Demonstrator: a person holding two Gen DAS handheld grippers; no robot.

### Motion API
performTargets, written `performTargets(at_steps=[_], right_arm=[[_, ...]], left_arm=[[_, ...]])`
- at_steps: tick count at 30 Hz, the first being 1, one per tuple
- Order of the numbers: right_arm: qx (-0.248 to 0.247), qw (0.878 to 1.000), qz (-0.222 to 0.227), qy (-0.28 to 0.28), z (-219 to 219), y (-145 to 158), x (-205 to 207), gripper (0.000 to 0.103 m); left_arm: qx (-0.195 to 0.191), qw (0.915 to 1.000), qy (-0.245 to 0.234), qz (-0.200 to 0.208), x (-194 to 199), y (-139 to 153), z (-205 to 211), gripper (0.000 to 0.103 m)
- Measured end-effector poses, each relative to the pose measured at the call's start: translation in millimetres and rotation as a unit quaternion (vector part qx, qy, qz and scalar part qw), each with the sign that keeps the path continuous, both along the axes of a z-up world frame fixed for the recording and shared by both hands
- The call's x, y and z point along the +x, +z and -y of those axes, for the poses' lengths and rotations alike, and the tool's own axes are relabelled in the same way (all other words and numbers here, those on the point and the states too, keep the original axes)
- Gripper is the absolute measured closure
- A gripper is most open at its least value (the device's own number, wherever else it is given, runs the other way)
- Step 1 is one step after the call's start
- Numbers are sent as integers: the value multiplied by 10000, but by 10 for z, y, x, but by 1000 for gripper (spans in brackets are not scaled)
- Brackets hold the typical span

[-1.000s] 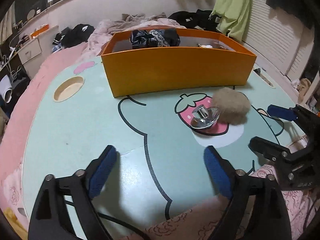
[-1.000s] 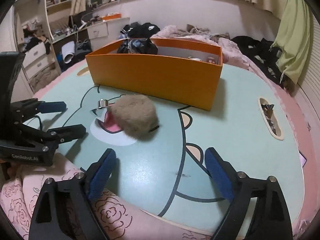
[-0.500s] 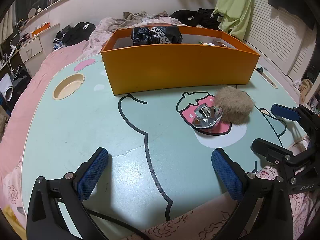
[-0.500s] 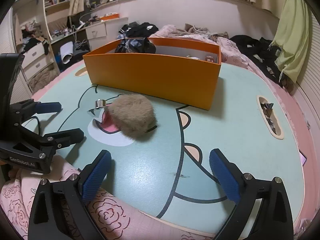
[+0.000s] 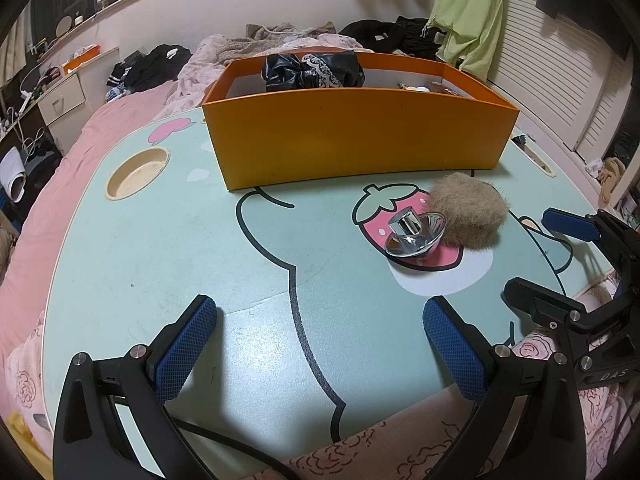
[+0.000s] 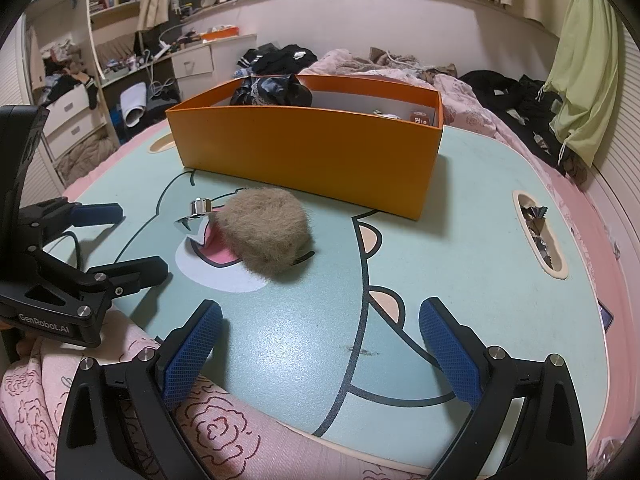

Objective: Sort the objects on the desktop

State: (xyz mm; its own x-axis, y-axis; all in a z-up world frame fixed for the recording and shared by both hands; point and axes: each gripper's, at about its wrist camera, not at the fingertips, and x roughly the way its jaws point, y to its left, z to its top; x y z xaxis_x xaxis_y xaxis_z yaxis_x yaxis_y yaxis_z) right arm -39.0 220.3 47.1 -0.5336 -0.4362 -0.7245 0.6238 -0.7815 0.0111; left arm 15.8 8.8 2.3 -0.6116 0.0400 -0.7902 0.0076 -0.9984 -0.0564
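Hovering over the table's (image 5: 168, 240) near edge, left gripper (image 5: 320, 344) and right gripper (image 6: 320, 344) both spread wide, nothing between; fluffy ball (image 5: 468, 210) touching metal knob (image 5: 414, 234) mid-table, well ahead of both; orange box (image 5: 360, 136) behind them toward the far edge.

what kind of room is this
Most likely a lived-in bedroom: a bed with a rumpled pink blanket and black clothes lies behind the cartoon lap table, with a drawer unit by the wall.

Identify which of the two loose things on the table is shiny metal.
The silver funnel-shaped piece on the strawberry picture; the ball touching it is brown and furry.
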Motion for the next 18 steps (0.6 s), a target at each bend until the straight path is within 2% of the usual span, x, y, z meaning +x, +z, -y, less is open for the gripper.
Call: performTargets(at_steps=[18], right_arm=[[-9, 10000, -4, 14, 0, -4, 4, 4]], left_arm=[[-2, 10000, -6, -5, 5, -11, 3, 0]])
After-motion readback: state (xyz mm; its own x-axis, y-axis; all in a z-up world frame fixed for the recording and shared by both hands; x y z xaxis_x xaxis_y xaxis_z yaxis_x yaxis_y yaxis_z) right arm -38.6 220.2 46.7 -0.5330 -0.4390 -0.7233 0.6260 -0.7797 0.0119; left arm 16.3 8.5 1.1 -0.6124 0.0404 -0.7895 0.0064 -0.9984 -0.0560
